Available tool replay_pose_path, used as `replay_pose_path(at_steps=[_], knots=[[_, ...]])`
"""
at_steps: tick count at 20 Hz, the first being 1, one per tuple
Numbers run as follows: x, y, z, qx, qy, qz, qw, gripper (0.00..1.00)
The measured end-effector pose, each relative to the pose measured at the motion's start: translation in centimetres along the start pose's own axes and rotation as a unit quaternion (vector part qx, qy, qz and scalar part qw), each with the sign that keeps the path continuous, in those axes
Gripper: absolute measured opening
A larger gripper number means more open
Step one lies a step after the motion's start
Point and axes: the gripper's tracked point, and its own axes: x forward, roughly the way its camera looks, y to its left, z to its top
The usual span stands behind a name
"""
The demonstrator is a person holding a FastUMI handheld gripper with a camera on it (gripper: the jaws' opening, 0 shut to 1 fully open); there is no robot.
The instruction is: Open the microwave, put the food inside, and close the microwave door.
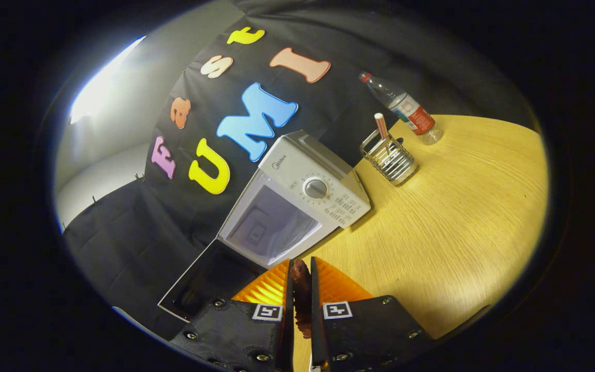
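Note:
A white microwave (312,192) stands on the wooden table (457,232), just ahead of my fingers. Its door (202,284) is swung wide open to the left, and the pale cavity (271,227) looks bare. My gripper (301,266) is shut on a dark reddish-brown piece of food (301,294), pinched between both fingers. The food is held in the air just in front of the cavity's lower right corner. The whole scene looks tilted.
Beyond the microwave on the right stands a wire holder (389,157) with a striped stick in it. A plastic water bottle (403,107) with a red label stands behind it. Bare tabletop spreads to the right of my fingers. The black booth wall rises behind the microwave.

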Motion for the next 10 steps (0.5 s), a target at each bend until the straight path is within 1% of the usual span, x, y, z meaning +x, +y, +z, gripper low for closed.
replay_pose_path(at_steps=[4,10], knots=[[2.3,4.2,0.5,-0.014,-0.005,0.017,1.0,0.14],[10.0,9.3,-0.9,-0.021,-0.013,0.023,0.999,0.14]])
